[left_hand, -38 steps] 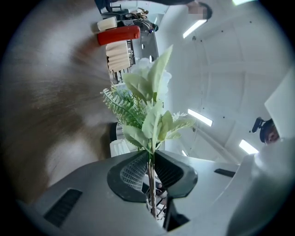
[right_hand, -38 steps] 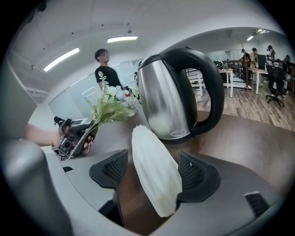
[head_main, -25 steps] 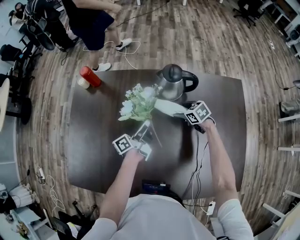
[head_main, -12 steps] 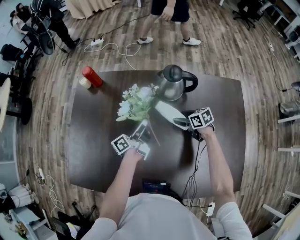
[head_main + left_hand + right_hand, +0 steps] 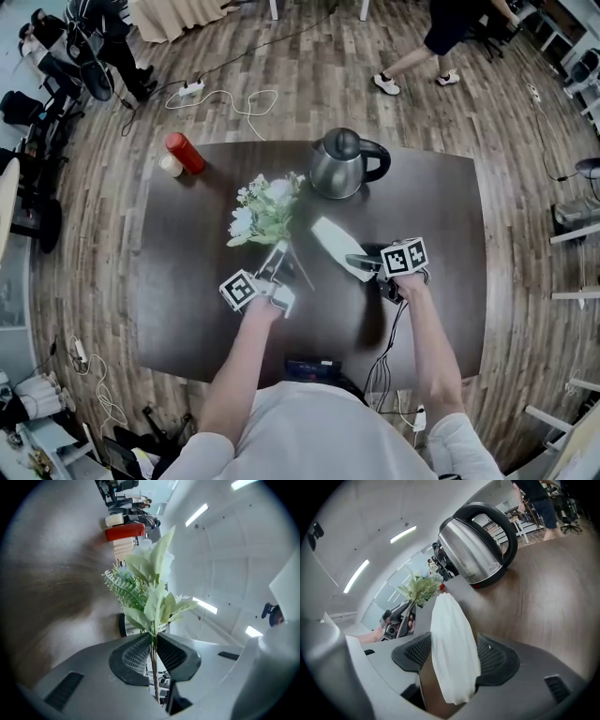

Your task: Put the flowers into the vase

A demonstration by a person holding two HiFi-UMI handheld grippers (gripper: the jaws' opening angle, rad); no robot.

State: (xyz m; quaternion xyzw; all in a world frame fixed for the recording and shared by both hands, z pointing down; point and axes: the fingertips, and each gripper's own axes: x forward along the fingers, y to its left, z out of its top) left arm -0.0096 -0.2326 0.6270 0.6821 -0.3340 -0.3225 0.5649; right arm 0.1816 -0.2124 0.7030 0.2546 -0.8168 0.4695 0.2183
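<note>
A bunch of white flowers with green leaves hangs over the dark table, its thin stems pinched in my left gripper, which is shut on them. In the left gripper view the stems run straight between the pads and the leaves fan out ahead. My right gripper is shut on a white vase, held tilted with its narrow end toward the flowers. The right gripper view shows the vase filling the gap between the pads, with the flowers and left gripper beyond it.
A steel kettle with a black handle stands at the back of the table. A red bottle lies at the back left corner. Cables trail off the near edge by my right arm. A person walks on the floor beyond.
My right gripper has drawn the vase back from the kettle toward the near right and rolled it. The left gripper and flowers have shifted slightly left. The person behind has walked to the right.
</note>
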